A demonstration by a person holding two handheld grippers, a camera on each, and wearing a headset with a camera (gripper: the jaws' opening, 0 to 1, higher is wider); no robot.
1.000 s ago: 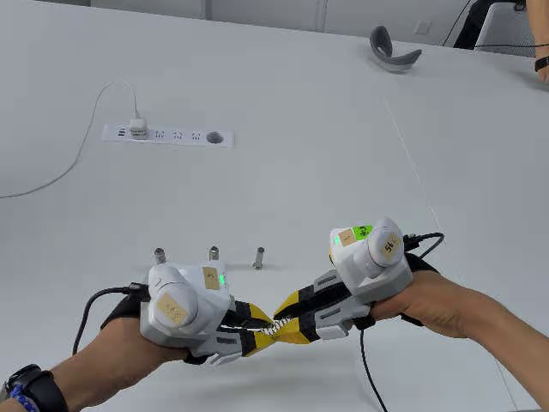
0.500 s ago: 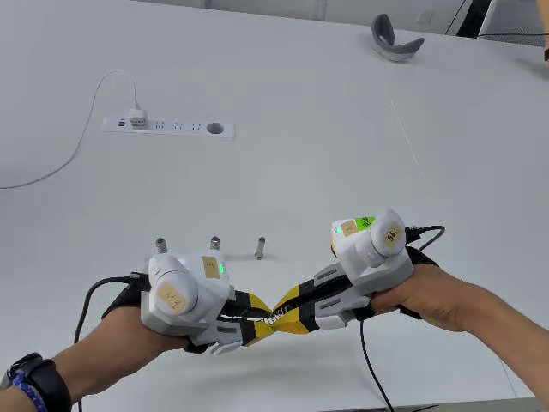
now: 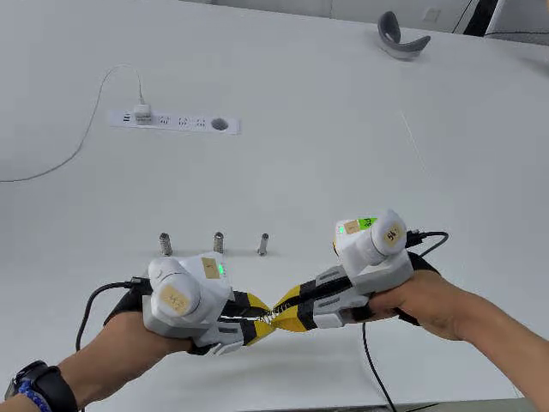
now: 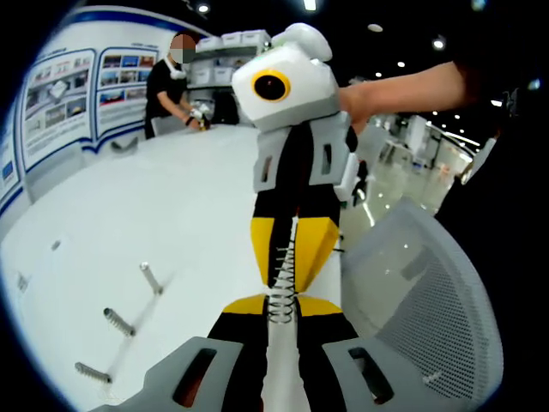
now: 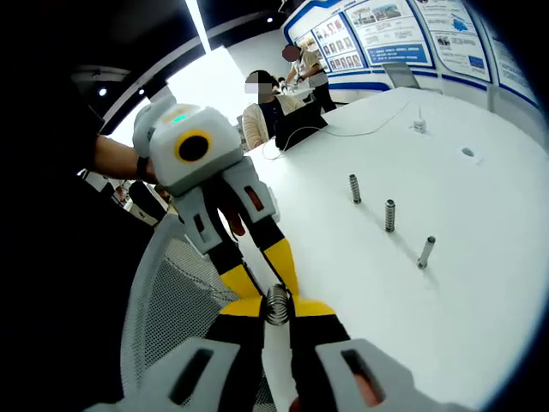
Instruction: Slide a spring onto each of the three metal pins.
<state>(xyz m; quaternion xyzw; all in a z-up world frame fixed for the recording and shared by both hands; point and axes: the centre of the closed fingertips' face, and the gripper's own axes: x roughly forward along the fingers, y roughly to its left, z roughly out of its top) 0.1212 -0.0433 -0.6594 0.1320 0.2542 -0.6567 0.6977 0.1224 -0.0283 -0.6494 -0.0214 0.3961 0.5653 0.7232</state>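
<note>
Power strip (image 3: 176, 123) sits at the far left back of the worktop (image 3: 343, 146), out of the way. Three pins stand upright in a row near the front. Left pin (image 3: 165, 244) and middle pin (image 3: 219, 242) look thicker, and the right gripper view shows coils on both, so I read those two as done. Right pin (image 3: 263, 245) is bare. Just in front of the row, held off the worktop, left gripper (image 3: 259, 314) and right gripper (image 3: 288, 316) meet tip to tip with a spring (image 3: 274, 319) bridging them. Left jaws look pressed onto one end of it, right jaws pinching the other end. Each gripper view shows the coil running from its own tips into the opposite tips. My read: a handover or re-grip, so the spring ends up held by one end with its bore free to line up on the pin. Next, one side has to let go, then a short carry to the right pin. Risk: spring flicks out on release. Grey curved piece (image 3: 401, 39) lies far right back, unrelated.
</note>
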